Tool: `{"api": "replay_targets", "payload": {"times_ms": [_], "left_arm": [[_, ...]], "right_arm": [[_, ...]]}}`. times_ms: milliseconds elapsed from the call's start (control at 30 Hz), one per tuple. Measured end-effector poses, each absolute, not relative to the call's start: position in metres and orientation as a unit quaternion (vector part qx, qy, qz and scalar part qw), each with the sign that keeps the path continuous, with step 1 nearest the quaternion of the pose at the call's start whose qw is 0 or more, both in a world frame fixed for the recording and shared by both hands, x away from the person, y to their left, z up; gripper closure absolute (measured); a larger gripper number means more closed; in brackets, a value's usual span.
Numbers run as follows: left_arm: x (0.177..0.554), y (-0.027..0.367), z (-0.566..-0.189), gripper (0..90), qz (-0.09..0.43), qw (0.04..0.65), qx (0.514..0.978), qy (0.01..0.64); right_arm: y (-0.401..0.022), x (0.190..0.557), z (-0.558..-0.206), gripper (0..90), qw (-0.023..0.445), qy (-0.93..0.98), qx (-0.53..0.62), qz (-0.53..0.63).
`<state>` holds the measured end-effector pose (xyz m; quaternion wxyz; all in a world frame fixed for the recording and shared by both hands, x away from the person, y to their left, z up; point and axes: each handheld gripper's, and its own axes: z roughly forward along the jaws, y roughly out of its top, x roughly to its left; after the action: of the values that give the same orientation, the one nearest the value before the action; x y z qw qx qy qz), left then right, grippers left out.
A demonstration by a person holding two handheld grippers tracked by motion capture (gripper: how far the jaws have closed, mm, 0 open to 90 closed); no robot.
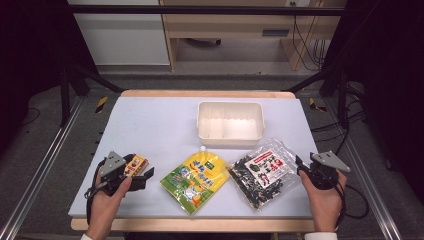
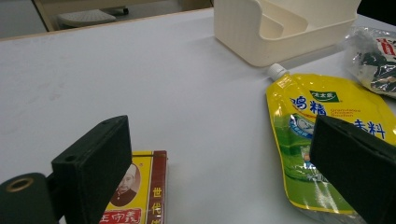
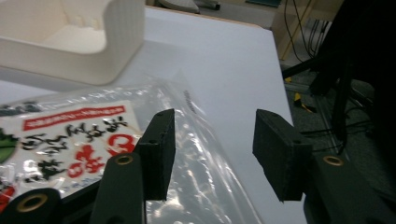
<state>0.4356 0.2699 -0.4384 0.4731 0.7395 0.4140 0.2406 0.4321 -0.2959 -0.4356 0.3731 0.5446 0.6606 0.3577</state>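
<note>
The left gripper (image 1: 142,176) rests low on the tabletop (image 1: 160,125), its jaws spread wide with nothing between them; the small box (image 1: 135,165) lies just beside its left jaw, and the yellow pouch (image 1: 196,180) is close on the other side. The right gripper (image 1: 300,165) hovers at the right edge of the seaweed bag (image 1: 262,171), jaws partly apart and not pressing on anything, though one jaw stands just above the clear plastic. The white bin (image 1: 230,122) waits behind the three packs, well apart from both hands.

The step in hand appears to be picking up a pack — probably to bring it to the bin. To do it well, the left gripper should turn a little toward the box so that both jaws stand on its two long sides, then close slowly, because a flat box slips easily. For the bag, the right gripper should take the loose plastic edge and pinch it, not push down on the brittle seaweed inside. Lift straight up before moving to the bin.

Writing: the box is red and yellow with a portrait and Chinese characters — I read "世代" on its red side, and red characters below the portrait. The pouch carries a green label and large blue characters, with small Latin letters that may say "Chicken Bouillon", but they are too blurred to be sure. The bag has a white label with black and red characters.
</note>
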Motion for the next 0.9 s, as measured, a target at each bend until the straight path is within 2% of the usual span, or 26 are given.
{"api": "replay_targets", "payload": {"times_ms": [300,600,900], "left_arm": [[0.434,0.266,-0.438,5.9,0.237,0.47,0.746,0.408],[0.434,0.266,-0.437,6.3,0.24,0.469,0.746,0.407],[0.433,0.262,-0.437,7.7,0.25,0.45,0.762,0.394]], "right_arm": [[-0.329,0.433,-0.447,60.6,0.378,0.648,0.561,0.35],[-0.348,0.429,-0.456,67.4,0.347,0.645,0.578,0.36],[-0.355,0.438,-0.47,63.8,0.295,0.647,0.59,0.384]]}}
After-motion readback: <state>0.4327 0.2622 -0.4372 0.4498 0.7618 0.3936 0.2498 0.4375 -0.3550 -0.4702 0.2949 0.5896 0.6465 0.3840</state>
